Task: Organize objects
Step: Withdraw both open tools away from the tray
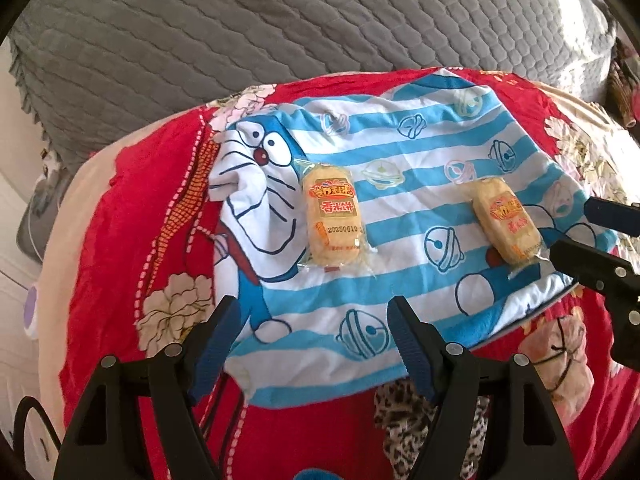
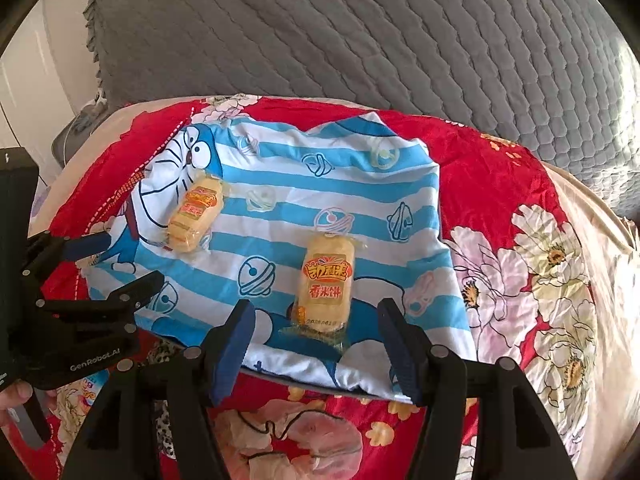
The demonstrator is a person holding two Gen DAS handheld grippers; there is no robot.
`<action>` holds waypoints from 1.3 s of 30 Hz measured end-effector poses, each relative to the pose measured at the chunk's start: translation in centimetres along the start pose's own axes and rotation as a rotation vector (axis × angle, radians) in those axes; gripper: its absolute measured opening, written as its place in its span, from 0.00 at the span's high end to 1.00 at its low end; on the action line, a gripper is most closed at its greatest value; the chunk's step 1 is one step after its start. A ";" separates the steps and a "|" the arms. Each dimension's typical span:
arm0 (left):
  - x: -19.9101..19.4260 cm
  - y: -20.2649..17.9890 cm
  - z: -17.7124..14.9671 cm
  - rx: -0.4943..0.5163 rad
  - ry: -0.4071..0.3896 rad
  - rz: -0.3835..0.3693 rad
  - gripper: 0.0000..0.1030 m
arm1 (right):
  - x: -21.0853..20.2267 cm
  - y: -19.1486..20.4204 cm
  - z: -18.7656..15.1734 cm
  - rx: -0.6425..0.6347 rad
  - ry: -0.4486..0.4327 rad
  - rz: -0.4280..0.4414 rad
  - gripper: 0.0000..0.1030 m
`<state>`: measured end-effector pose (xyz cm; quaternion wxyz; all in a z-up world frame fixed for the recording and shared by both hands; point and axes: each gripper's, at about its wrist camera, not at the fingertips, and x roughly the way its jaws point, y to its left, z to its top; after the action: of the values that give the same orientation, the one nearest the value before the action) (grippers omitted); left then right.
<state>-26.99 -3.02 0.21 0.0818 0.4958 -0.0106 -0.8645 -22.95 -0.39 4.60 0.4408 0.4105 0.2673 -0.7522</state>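
Both my left claw [image 1: 312, 344] and right claw [image 2: 316, 348] hang released and empty, the two rice cracker packets [image 1: 330, 220] [image 2: 325, 286] lying apart on the striped cloth [image 1: 400, 160], so gathering remains undone.

Sunlit grey quilted sofa back [image 1: 280, 32]

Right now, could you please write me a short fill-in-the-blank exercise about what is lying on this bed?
1. The number of wrapped snacks lying on the striped cloth is ____.
2. The left snack lies beside the cartoon cat's ____.
3. The stripes are white and ____.
4. Both grippers, left and right, hold ____.

Missing words: two; face; blue; nothing
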 end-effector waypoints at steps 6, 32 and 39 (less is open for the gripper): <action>-2.5 -0.1 -0.1 -0.019 -0.018 -0.004 0.24 | -1.8 0.6 -0.4 -0.020 -0.018 -0.008 0.31; -11.6 0.2 -4.6 0.002 -0.066 -0.022 0.23 | -9.8 3.3 -3.4 -0.052 -0.109 0.016 0.24; -13.8 -0.3 -5.8 0.021 -0.063 -0.046 0.22 | -11.6 3.9 -4.7 -0.062 -0.115 0.020 0.23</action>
<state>-15.18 -0.25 9.02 0.0563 0.4694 -0.0107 -0.8811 -14.54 6.55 11.84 0.4752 0.3554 0.2606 -0.7615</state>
